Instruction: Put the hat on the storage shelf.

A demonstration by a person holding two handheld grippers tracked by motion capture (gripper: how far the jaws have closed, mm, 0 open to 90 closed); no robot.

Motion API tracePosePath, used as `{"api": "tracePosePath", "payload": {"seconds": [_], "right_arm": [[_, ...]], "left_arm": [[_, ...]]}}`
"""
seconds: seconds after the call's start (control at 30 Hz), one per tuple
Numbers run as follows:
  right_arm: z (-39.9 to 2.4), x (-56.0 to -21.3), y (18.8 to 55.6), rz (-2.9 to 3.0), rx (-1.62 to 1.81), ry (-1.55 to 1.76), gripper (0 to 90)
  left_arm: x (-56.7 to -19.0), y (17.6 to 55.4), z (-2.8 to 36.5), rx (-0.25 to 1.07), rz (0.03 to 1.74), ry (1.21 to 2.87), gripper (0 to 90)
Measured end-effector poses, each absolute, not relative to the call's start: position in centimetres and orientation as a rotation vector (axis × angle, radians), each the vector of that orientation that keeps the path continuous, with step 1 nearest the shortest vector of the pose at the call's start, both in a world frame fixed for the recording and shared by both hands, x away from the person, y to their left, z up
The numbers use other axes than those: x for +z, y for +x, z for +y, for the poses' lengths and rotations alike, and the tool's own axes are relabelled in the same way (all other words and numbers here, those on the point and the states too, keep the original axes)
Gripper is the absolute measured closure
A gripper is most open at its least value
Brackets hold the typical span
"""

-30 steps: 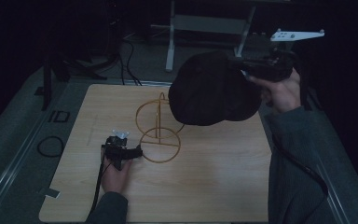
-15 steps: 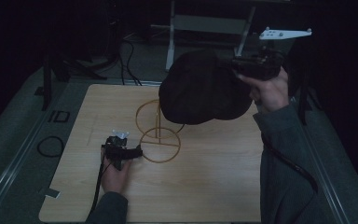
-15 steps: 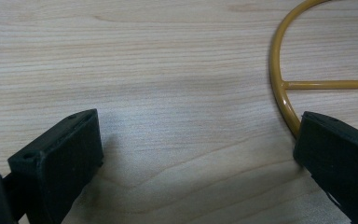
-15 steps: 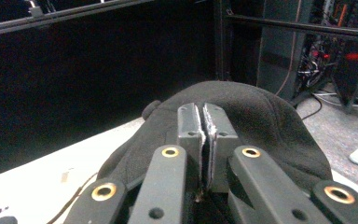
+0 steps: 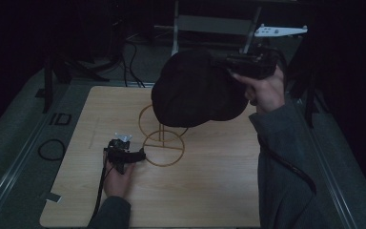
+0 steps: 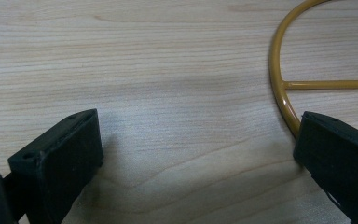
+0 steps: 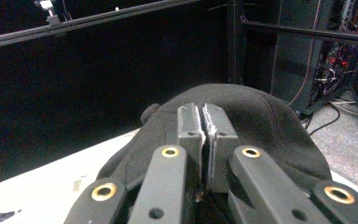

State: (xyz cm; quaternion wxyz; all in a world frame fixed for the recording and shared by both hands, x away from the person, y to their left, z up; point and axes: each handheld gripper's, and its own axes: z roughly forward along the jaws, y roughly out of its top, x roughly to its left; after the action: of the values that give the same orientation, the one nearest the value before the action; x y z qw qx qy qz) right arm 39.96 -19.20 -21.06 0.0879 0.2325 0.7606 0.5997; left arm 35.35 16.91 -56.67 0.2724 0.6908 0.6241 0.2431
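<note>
The right gripper (image 5: pixel 228 62), jaws clamped on the cap (image 5: pixel 195 90), holds it above the stand (image 5: pixel 162 138). Centre the crown over the top ring, then lower; the left gripper (image 5: pixel 140 155), open, should steady the base

Matt cloth hat (image 5: pixel 198 90), glossy metal stand (image 5: pixel 162 143)

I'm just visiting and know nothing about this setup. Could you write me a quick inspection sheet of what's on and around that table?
Surface: pale wooden tabletop, bare grain.
Job's things: dark cap held in the air above a yellow wire stand.
Clutter: nothing seen.
Grippers: right gripper shut on the cap; left gripper open, one of its fingers at the stand's base ring.
Cables: black cable along the right sleeve; more on the floor behind.
Surroundings: dark room, metal frames.
</note>
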Motion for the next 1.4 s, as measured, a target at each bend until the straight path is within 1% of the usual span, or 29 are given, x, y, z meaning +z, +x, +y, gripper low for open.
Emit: {"api": "tracePosePath", "payload": {"seconds": [0.1, 0.47, 0.83, 1.17, 1.4], "right_arm": [[-19.0, -21.1, 40.0, 2.269, 1.788, 0.686, 86.8], [-15.9, -21.3, 40.0, 2.309, 1.815, 0.646, 86.8], [-14.5, -24.7, 41.2, 2.386, 1.784, 0.695, 86.7], [-13.6, -26.7, 41.9, 2.427, 1.736, 0.741, 86.7], [-13.3, -28.7, 42.6, 2.465, 1.698, 0.774, 86.6]], "left_arm": [[-56.7, 35.4, 16.9, 0.655, 1.68, 1.859, 0.7], [-56.7, 35.4, 16.9, 0.656, 1.679, 1.865, 0.7], [-56.6, 35.4, 16.9, 0.653, 1.678, 1.87, 0.7], [-56.6, 35.4, 16.9, 0.654, 1.678, 1.867, 0.7], [-56.6, 35.4, 16.9, 0.656, 1.679, 1.866, 0.7]]}}
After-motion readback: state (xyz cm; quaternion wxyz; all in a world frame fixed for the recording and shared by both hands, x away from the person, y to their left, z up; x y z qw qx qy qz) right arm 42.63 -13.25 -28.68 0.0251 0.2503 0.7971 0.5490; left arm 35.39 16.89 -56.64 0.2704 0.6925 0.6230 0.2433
